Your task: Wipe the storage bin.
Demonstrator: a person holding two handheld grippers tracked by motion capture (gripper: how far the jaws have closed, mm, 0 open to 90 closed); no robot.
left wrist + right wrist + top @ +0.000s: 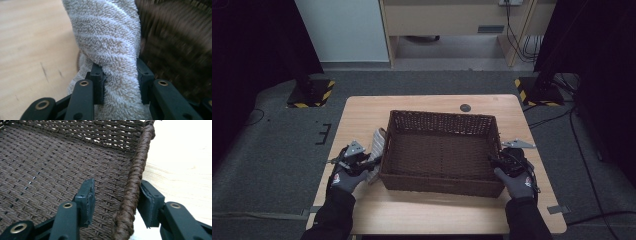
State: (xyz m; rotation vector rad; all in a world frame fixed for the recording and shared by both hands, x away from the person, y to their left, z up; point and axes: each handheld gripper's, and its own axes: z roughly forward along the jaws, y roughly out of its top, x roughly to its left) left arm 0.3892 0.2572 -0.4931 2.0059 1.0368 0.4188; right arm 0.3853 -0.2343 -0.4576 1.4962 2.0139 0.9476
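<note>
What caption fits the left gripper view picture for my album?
Left hand-held gripper squeezing a fluffy beige towel beside a brown wicker basket.

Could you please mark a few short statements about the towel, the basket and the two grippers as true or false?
1. The left gripper is clamped on the towel. True.
2. The towel lies inside the basket. False: it is outside, by the basket's left wall.
3. The right gripper straddles the basket's rim. True.
4. The basket is full of clothes. False: it is empty.
5. The basket stands on the floor. False: it stands on the table.
</note>
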